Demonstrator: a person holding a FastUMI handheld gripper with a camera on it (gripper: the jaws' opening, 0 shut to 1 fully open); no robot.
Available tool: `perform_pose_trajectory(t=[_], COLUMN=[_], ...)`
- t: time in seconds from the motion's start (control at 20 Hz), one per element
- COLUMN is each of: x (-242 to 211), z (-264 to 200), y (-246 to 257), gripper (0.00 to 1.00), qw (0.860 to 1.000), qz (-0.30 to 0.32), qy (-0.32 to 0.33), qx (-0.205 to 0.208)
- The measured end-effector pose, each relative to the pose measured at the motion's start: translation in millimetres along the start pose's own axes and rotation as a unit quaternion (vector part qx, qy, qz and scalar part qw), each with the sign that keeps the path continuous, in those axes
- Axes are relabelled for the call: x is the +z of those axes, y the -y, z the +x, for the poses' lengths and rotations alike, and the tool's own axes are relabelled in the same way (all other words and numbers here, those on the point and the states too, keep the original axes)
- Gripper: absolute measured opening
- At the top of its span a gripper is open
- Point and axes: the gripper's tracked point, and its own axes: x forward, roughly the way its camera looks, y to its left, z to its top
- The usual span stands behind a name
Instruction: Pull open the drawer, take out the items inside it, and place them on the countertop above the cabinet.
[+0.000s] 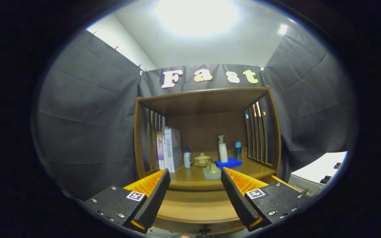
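Observation:
A wooden cabinet with an open hutch stands ahead. Its countertop (190, 180) lies just beyond my fingers. Below the countertop edge, between the fingers, is the curved wooden drawer front (197, 206), with a small dark knob (204, 231) at its lower middle. The drawer's inside is hidden. My gripper (195, 173) is open and wide, with nothing between its fingers, held above and in front of the drawer.
On the countertop stand upright boxes (172, 148), a small white bottle (187, 158), a lidded cup (202, 160), a pale green item (212, 171), a blue cloth (228, 163), a pump bottle (223, 149) and a teal bottle (238, 150). White furniture (319, 173) sits beside the cabinet.

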Motion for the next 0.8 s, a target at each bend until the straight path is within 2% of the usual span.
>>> perform_pose_trajectory(t=[0.35,0.45,0.6,0.8], x=[-90.1,-110.9,-115.0,-121.2], z=[-18.4,-15.9,-10.5,-14.7], y=[-15.1,-6.5,-2.2,2.9], gripper=[0.95,0.96,0.98,0.94], qw=[0.996,0.993,0.992,0.991], qz=[-0.035,-0.047,-0.072,-0.077], qy=[-0.086,-0.108,-0.105,-0.107], qx=[0.018,0.006,-0.009,-0.037])
